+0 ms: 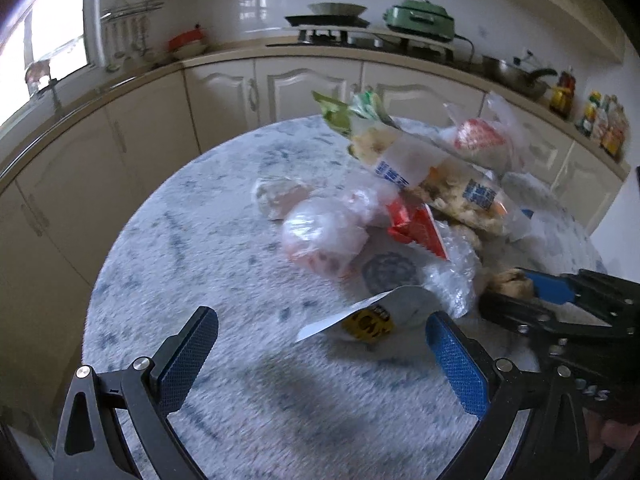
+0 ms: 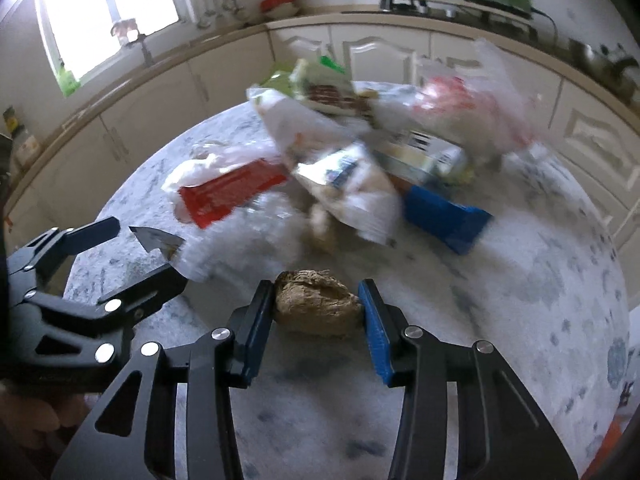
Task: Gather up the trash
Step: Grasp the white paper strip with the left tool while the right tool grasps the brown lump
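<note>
Left to right across the round, white-and-grey mottled tabletop (image 1: 208, 240): the left gripper (image 1: 320, 344) stands wide open and holds nothing, a white-and-yellow torn paper wrapper (image 1: 368, 316) lying between its blue pads without touching them. Behind it the trash heap holds one red foil sachet (image 1: 416, 228), several crumpled clear plastic bags (image 1: 320, 232) too blurred to count, and one flat blue packet (image 2: 444, 216). Rightmost, the right gripper (image 2: 318, 306) has narrowed onto a single brown, fibrous, lumpy wad (image 2: 316, 304), both pads appearing to touch its sides while it seems to rest on the table. For a sound pickup, the pads should probably bite at the wad's middle and lift straight up, since so crumbly a mass may shed or slip. Two grippers are in view.
</note>
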Tool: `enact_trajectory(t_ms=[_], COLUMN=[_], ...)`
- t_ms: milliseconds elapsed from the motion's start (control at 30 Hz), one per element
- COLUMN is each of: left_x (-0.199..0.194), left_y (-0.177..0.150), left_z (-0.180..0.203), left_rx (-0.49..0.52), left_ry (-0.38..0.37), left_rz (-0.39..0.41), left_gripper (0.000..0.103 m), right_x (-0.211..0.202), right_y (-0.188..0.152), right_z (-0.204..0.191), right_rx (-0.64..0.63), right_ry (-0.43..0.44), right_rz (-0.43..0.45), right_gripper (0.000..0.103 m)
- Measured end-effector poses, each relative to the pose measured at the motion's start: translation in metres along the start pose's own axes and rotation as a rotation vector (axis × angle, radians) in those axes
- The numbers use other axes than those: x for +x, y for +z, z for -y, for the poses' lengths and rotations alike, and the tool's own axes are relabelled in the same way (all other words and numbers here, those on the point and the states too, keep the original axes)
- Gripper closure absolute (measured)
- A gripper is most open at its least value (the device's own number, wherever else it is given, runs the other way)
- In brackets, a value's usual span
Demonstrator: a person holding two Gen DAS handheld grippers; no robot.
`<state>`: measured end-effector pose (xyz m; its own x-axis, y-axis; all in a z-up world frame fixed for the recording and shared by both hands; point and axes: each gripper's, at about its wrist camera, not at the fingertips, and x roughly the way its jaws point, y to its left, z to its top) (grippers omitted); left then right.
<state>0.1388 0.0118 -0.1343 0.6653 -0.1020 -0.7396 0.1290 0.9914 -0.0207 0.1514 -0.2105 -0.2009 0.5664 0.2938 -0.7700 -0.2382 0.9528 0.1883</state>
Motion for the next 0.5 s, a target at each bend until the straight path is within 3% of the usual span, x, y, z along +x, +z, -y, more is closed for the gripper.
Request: enact_trajectory(t_ms=[100, 167, 200, 267, 367, 500], left_x=[0.014, 0.020, 0.021, 0.021, 0.022, 0.016], left_y=[0.003, 0.005, 0.005, 0.006, 0.007, 0.000], left_z=[0.008, 0.010, 0.011, 0.011, 0.006, -0.003], left_rx=[0.033, 0.035, 0.043, 0.046, 0.022, -0.034], left_ry=[-0.018, -0.045, -0.037, -0.054, -0.067, -0.090], left_rz=[-0.046, -0.066, -0.059, -0.045, -0.040, -0.033], left_gripper=[0.010, 0.028, 0.032, 0.062, 0.087, 0.088], right_x=[-0.007, -0.011, -0.013, -0.016, -0.019, -0.024], right_y=[-0.003, -0.005, -0.006, -0.008, -0.011, -0.016], right_z=[0.010, 0.016, 0.018, 0.020, 0.023, 0.026], right_rx=[0.023, 0.037, 0.043, 0.049, 0.060, 0.070], right_ry=[-0.004, -0.003, -0.004, -0.001, 0.006, 0.014], right_rz=[0.003, 0.009, 0.011, 0.014, 0.017, 0.025], right_gripper=[0.059, 0.059, 0.059, 0.059, 0.059, 0.059])
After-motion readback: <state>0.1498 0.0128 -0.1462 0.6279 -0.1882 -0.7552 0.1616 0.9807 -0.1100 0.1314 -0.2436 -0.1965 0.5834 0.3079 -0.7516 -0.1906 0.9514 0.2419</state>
